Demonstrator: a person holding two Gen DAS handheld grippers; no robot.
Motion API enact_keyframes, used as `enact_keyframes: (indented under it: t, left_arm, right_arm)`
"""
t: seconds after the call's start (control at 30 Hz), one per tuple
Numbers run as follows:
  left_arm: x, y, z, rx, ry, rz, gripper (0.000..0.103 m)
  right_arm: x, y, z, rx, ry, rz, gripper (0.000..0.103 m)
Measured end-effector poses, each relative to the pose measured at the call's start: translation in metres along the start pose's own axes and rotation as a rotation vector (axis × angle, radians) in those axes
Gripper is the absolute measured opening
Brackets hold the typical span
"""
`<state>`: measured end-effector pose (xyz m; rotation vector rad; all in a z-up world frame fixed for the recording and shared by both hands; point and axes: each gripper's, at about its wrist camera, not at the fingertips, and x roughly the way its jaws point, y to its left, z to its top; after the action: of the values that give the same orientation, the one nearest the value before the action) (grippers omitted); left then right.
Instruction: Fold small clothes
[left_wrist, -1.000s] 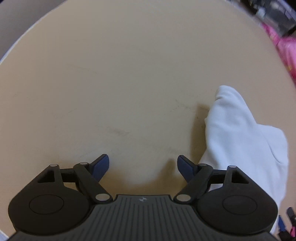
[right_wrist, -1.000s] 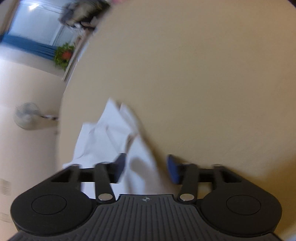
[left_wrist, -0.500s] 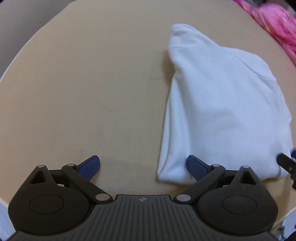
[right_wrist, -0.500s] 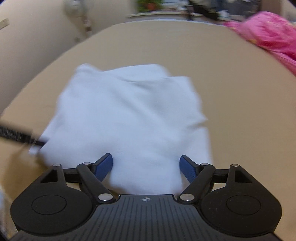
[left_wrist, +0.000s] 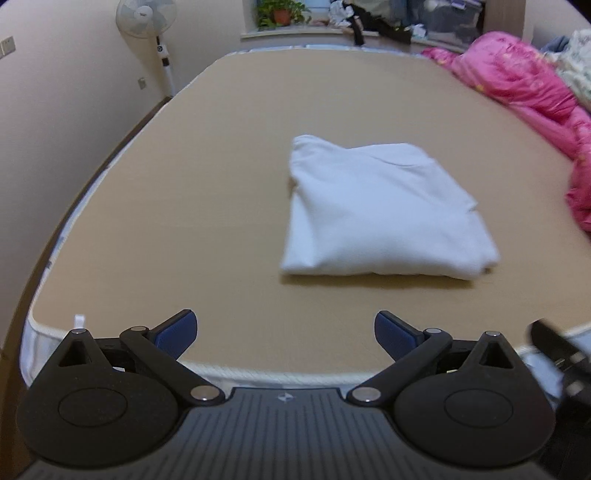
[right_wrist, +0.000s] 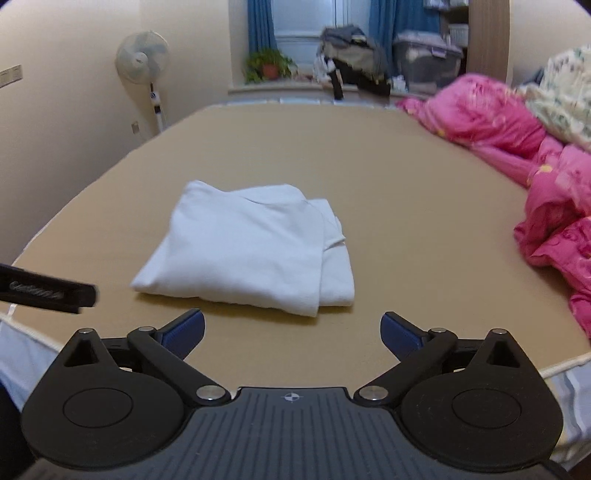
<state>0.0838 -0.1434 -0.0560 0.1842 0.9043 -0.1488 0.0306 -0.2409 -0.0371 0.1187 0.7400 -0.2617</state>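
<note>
Left-wrist view shows me my left gripper (left_wrist: 284, 332) spread wide and empty over the tan bed (left_wrist: 184, 221), the folded white garment (left_wrist: 380, 214) lying ahead at one o'clock. On the right wrist, my right gripper (right_wrist: 291, 332) is opening with nothing between its jaws, the garment at eleven o'clock and a pink quilt (right_wrist: 554, 221) at three.
</note>
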Motion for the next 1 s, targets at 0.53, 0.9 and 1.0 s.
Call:
enact_keyframes:
  t: [0.53, 0.9, 1.0]
  left_arm:
    - [-0.050, -0.001, -0.025, 0.027, -0.051, 0.044, 0.102]
    - [-0.055, -0.002, -0.030, 0.048, -0.053, 0.058, 0.102]
    - [-0.055, -0.002, -0.030, 0.052, -0.054, 0.058, 0.102]
  right_arm:
    - [-0.025, 0.000, -0.016, -0.001, 0.018, -0.022, 0.101]
    - [-0.028, 0.006, -0.018, -0.020, 0.019, -0.015, 0.101]
    - [-0.027, 0.006, -0.017, -0.020, 0.020, -0.014, 0.101]
